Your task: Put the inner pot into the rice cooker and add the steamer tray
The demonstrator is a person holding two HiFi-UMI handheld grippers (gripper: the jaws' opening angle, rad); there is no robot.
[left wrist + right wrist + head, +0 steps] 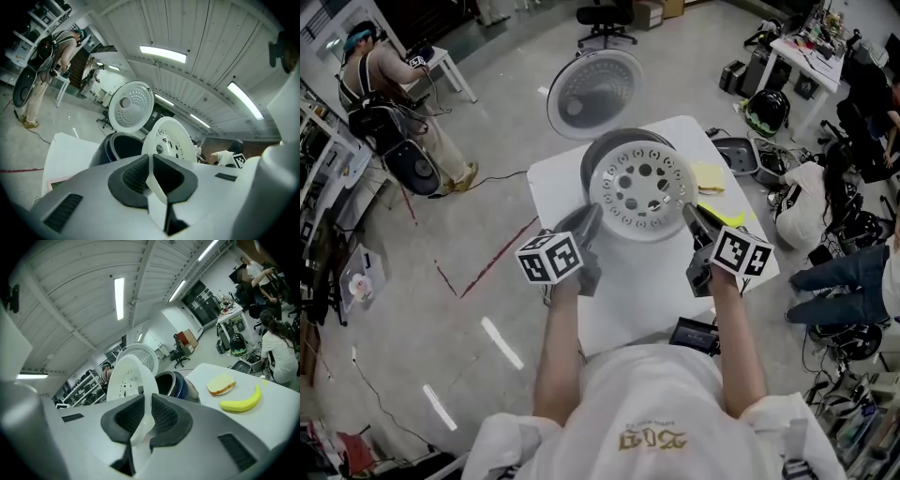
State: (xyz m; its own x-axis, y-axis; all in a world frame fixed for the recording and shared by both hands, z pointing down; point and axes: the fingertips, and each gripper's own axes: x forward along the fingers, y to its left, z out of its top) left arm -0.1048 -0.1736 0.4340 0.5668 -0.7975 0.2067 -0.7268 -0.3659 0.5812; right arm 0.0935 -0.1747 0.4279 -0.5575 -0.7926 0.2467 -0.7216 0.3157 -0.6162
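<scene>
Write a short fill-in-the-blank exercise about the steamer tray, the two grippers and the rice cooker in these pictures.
1. The left gripper and the right gripper are each shut on the ____ of the steamer tray.
2. The lid of the rice cooker stands ____.
3. On the table, next to the bread, lies a yellow ____.
Missing words: rim; open; banana.

No legible text; shirt print indistinct
</scene>
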